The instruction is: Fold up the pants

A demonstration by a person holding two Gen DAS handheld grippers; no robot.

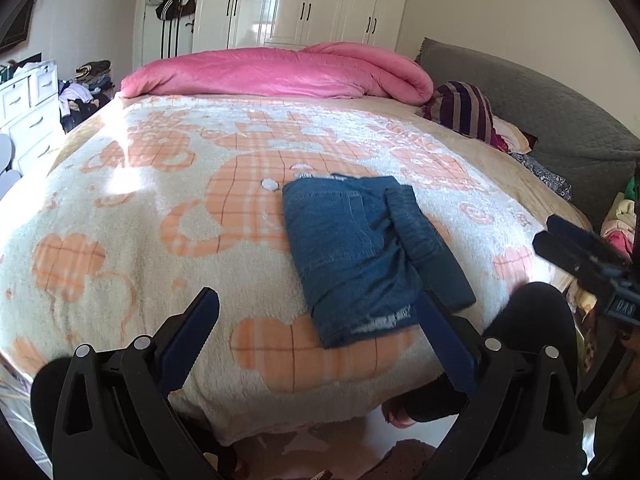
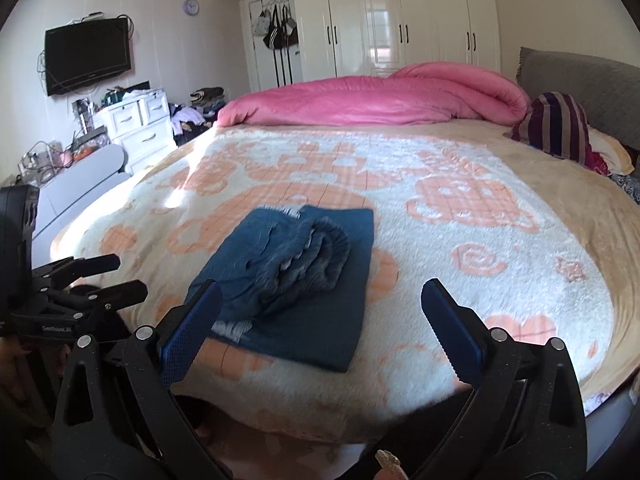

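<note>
A wide bed [image 1: 120, 208] fills both views, covered by a fluffy cream blanket [image 2: 460, 280] printed with orange checked shapes. Along its far edge lies a rolled pink duvet [image 1: 280, 74], and beside that, toward the grey padded headboard [image 1: 540, 92], sits a purple striped pillow [image 2: 560, 128]. Behind the bed stands a glossy white wardrobe [image 2: 400, 28] with black handles. In the right wrist view a black television [image 2: 87, 58] hangs on the wall above a white chest of drawers [image 2: 140, 128], with a small round clock [image 2: 192, 6] higher up and bags [image 2: 276, 32] hanging on a door.

The folded pants [image 1: 352, 252], blue denim, lie on the blanket near the bed's front edge, roughly central. They form a compact rectangle with a bunched, rolled layer resting on top; frayed pale threads show at the near end. Whether that top roll is a leg or the waistband is hard to tell through the lens distortion.

The left gripper [image 1: 318, 322] hovers just in front of the pants with its 2 blue-padded fingers spread wide, holding nothing. The right gripper [image 2: 322, 314] is likewise spread wide and empty, its fingers framing the near end of the pants without touching the cloth. Each gripper also appears at the edge of the other's view.
</note>
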